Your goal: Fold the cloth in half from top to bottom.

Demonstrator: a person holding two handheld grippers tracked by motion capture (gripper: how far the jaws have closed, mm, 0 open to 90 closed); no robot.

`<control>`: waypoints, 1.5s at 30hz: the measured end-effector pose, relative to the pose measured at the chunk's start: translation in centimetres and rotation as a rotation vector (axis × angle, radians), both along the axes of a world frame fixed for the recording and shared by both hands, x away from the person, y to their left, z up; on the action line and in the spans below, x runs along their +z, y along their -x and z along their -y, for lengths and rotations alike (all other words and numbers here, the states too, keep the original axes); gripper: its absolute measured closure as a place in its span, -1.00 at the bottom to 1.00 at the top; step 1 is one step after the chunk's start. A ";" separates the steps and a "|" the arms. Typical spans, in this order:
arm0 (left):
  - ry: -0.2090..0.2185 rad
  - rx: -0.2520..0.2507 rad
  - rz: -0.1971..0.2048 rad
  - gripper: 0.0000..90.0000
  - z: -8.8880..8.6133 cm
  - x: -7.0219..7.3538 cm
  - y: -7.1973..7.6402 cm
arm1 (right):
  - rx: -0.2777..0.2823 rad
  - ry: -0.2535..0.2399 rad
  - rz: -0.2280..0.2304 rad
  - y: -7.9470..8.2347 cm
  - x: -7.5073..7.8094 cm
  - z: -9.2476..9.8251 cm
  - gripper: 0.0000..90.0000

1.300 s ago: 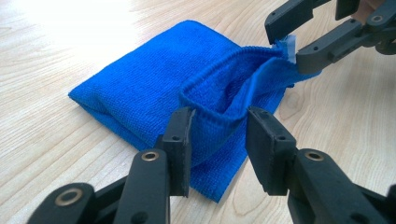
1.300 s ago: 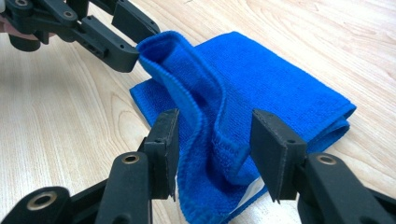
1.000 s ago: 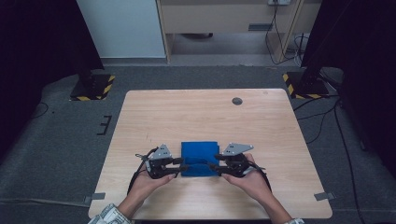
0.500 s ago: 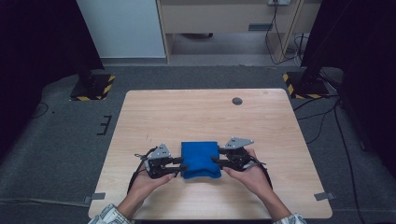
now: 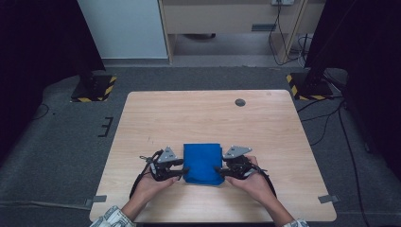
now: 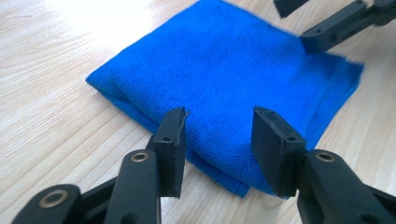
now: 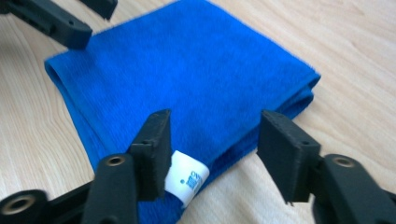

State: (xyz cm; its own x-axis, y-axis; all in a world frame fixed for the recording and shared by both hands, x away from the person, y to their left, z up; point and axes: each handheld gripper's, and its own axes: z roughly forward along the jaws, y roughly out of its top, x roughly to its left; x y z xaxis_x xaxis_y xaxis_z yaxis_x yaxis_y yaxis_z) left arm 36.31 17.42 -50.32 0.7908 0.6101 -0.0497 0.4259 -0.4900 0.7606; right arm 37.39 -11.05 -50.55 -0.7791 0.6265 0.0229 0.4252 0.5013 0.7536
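Flanking folded blue cloth (image 5: pixel 203 163): left gripper (image 5: pixel 183 173), right gripper (image 5: pixel 219 171), jaws just opening, apart, unclamped.

High view overhead; gripper views close (sharing the cloth (image 5: pixel 202 162)).

From above, the table (image 5: pixel 213 113) sits evenly lit while the room's edges fall into black. Glare whitens the wood at the upper left of my left gripper view. My jaws look soft, close to both lenses; the cloth (image 7: pixel 187 84) blurs slightly.
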 end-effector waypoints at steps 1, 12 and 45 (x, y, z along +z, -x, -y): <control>-0.018 -0.001 0.008 0.21 0.0 -0.1 0.1 | 0.001 0.009 0.002 0.1 -0.1 0.0 -0.07; -0.114 0.007 0.019 -0.10 0.5 -0.9 0.2 | 0.012 0.053 -0.001 0.5 -1.2 0.1 -0.25; 0.045 0.245 0.068 -0.85 -4.3 1.1 -3.1 | -0.129 -0.025 0.060 -3.6 1.9 0.9 -0.78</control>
State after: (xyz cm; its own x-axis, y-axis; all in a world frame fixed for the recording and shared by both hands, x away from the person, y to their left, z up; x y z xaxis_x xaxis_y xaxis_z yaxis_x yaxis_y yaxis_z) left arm 39.43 21.71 -49.24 0.6220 0.7823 -0.0327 0.4746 -0.3435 0.8104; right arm 41.00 -11.98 -48.64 -0.6929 0.7210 -0.0043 0.4387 0.4263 0.7911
